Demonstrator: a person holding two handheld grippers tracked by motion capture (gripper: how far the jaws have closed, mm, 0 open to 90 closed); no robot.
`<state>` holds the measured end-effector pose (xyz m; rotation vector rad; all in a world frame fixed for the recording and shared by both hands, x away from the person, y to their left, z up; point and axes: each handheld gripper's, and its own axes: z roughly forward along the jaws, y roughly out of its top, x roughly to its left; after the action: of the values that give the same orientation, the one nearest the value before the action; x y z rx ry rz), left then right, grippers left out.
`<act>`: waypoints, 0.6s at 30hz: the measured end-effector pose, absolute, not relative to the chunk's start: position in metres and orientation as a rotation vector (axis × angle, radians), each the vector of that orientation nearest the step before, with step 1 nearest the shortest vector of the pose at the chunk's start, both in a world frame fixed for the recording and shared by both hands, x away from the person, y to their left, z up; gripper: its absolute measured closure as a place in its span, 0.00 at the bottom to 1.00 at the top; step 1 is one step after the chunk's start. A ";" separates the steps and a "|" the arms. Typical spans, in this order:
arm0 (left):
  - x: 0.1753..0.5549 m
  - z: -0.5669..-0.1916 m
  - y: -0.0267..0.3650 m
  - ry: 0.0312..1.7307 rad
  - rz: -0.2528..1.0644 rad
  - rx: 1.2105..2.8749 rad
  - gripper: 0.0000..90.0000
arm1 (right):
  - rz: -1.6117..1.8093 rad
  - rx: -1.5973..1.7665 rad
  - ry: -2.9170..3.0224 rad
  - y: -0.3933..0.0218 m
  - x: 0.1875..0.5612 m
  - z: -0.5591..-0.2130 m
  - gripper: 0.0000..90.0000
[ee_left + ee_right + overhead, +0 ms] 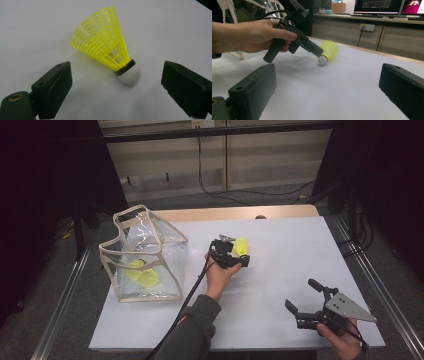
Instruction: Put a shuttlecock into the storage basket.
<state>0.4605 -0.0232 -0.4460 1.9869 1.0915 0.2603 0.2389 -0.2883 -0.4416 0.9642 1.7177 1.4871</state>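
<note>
Yellow plastic shuttlecock with white rounded cork tip [108, 51] lying on its side on white table top [280, 265], between the wide-open jaws of left gripper [116, 87], touched by neither pad. Right gripper [306, 296] near the table's front right corner, well apart, jaws spread wide, nothing held. Clear plastic bag with beige trim [142, 255] at left, with more yellow shuttlecocks [142, 274] inside.

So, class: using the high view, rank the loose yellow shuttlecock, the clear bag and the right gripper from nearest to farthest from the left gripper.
1. Loose yellow shuttlecock: lying on the white table right at the open jaws of the left gripper.
2. Clear bag: standing to the left, with other yellow shuttlecocks inside.
3. Right gripper: near the table's front right corner, jaws open.
</note>
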 end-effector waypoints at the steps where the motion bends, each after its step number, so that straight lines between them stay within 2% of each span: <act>1: 0.461 -0.446 -0.023 1.094 0.261 1.987 0.12 | 1.490 0.968 1.716 -0.288 0.239 -0.442 0.01; 18: 0.466 -0.448 -0.037 1.118 0.289 1.976 0.13 | 1.489 0.965 1.717 -0.289 0.238 -0.441 0.01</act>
<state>0.4656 -0.0374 -0.4479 1.9756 1.1181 0.2890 0.2383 -0.2885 -0.4413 0.9653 1.7170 1.4888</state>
